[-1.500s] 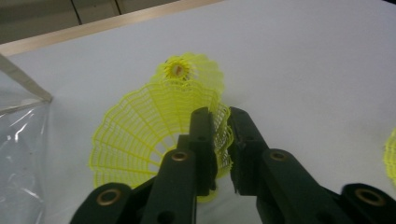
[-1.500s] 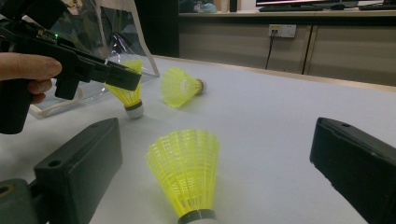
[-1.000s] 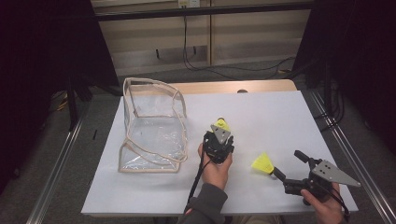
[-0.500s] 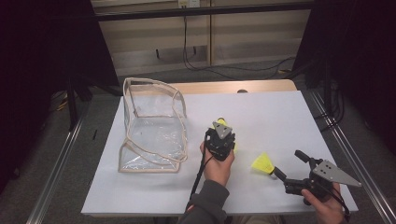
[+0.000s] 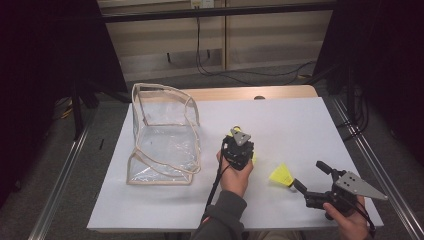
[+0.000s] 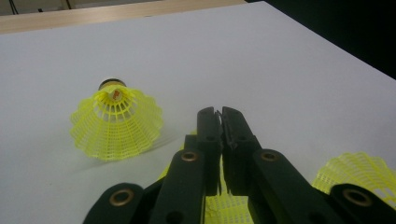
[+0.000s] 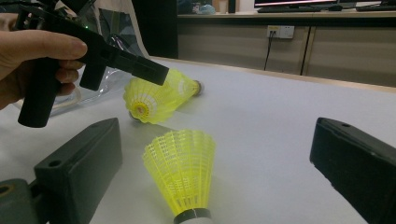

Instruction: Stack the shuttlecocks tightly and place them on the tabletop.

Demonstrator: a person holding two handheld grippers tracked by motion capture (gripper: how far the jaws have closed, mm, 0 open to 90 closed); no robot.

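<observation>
Working on a white rectangular table top. Standing toward its 9 o'clock side, a clear soft-plastic pouch with beige trim, mouth seemingly upward, nothing visible inside. At about 3 o'clock from that pouch and well apart from it, held in one hand, the left gripper, with jaws just closed down to a narrow slit, tips nearly meeting. Seemingly pinched there by the thin edge of its skirt, a yellow mesh-skirted plastic shuttlecock, lying low on the table; hard to tell how firm the bite is, with yellow mesh peeping through below the jaws in the left gripper view. At about 10 o'clock from the jaws in that view, a second yellow mesh shuttlecock, resting on its skirt with the cork up, untouched. Near the table's 5 o'clock corner, the right gripper, jaws spread wide, gripping nothing. Just ahead of it at about 10 o'clock, a third yellow shuttlecock, lying with the cork toward that claw. Step in hand, by the look of it: securing the first shuttlecock for a trip to the pouch. Next move: lift gently, check that the flimsy skirt does not slip, carry toward 9 o'clock over the pouch mouth, then release.
</observation>
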